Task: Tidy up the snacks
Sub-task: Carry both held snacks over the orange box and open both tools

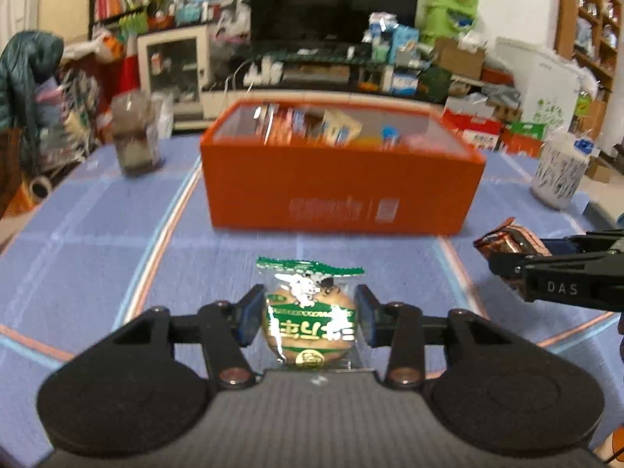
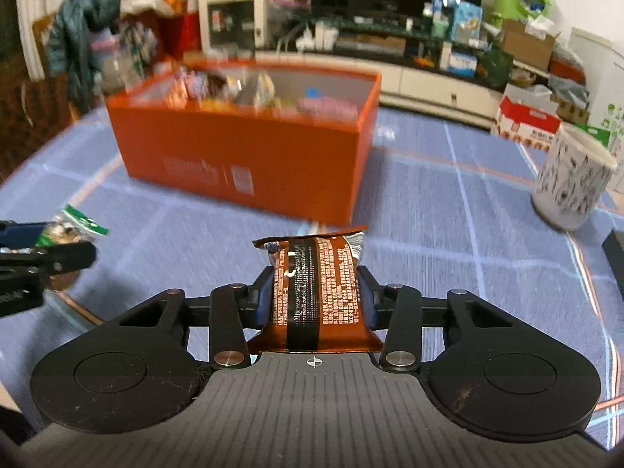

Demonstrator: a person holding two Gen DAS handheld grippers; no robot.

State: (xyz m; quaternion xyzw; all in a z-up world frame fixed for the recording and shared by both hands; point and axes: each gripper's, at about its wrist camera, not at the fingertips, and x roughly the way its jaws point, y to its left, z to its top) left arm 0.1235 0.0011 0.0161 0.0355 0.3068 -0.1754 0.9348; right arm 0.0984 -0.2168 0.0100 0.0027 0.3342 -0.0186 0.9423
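Observation:
My left gripper [image 1: 308, 318] is shut on a green-and-clear packet holding a round cake [image 1: 310, 312], held above the blue tablecloth. My right gripper [image 2: 315, 292] is shut on a brown-and-orange wrapped snack bar [image 2: 316, 292], also lifted off the cloth. Each gripper shows in the other's view: the right one with its brown snack bar [image 1: 511, 240] at the right edge, the left one with its green packet [image 2: 72, 226] at the left edge. An orange box [image 1: 343, 191] [image 2: 249, 156] with several snack packets inside stands ahead on the table.
A white patterned cup [image 1: 561, 175] [image 2: 573, 183] stands at the right of the table. A clear jar [image 1: 134, 140] stands left of the box. A dark flat object [image 2: 616, 257] lies at the right edge. Cluttered shelves, a TV and cartons lie beyond the table.

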